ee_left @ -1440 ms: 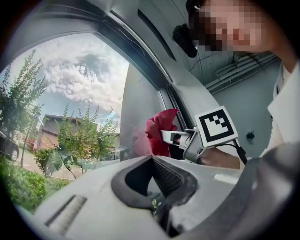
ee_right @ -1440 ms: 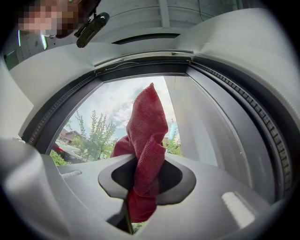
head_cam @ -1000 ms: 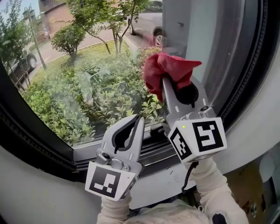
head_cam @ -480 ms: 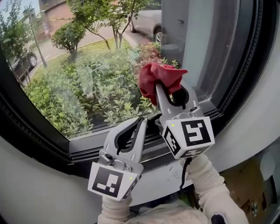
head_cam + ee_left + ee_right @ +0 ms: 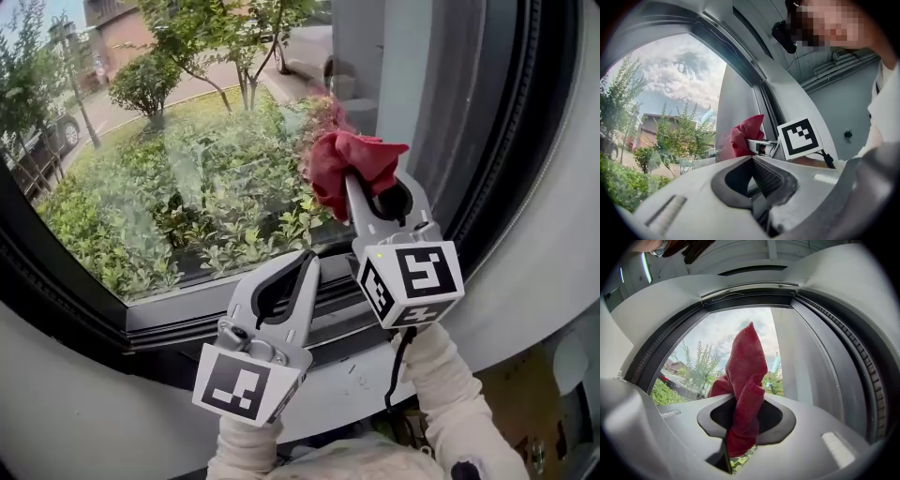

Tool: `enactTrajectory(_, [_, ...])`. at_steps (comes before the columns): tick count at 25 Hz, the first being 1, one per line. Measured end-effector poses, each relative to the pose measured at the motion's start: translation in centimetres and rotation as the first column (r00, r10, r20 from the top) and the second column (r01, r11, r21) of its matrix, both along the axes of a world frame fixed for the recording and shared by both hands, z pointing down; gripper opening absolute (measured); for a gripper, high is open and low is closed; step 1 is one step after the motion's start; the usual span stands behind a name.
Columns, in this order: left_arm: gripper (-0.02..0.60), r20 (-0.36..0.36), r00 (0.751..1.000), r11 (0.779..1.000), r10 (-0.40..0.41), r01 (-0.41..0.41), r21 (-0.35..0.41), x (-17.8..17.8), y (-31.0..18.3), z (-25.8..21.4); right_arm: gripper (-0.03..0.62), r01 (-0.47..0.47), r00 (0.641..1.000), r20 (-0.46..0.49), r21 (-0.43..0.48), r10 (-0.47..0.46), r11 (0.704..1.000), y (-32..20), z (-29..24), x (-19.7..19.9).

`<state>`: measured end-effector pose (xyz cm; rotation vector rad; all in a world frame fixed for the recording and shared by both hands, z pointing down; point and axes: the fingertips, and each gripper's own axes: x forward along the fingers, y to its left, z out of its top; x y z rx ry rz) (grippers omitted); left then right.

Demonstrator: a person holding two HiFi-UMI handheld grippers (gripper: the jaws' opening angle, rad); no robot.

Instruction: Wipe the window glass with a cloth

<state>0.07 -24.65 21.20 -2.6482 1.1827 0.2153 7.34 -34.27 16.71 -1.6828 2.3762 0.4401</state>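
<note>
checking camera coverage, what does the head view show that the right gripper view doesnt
Only the head view: the left gripper, shut and empty, low by the sill, and a sleeve. Only the right gripper view: the top of the frame, the sky, and the cloth running down between that gripper's jaws. Both: the red cloth clamped in the right gripper, in front of the glass, with the frame's right side beside it.
</note>
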Motion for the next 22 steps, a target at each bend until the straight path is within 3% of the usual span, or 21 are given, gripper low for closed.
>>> enactTrajectory(13, [0.000, 0.024, 0.999, 0.999, 0.039, -0.039, 0.021, 9.1, -2.1, -1.1, 0.126, -0.060, 0.998, 0.010, -0.004, 0.060, 0.998, -2.3, -0.3, 10.6])
enactTrajectory(22, [0.000, 0.029, 0.999, 1.000, 0.022, -0.023, 0.022, 9.7, -2.1, 0.0, 0.121, -0.076, 0.997, 0.022, 0.002, 0.076, 0.997, -2.3, 2.2, 11.4])
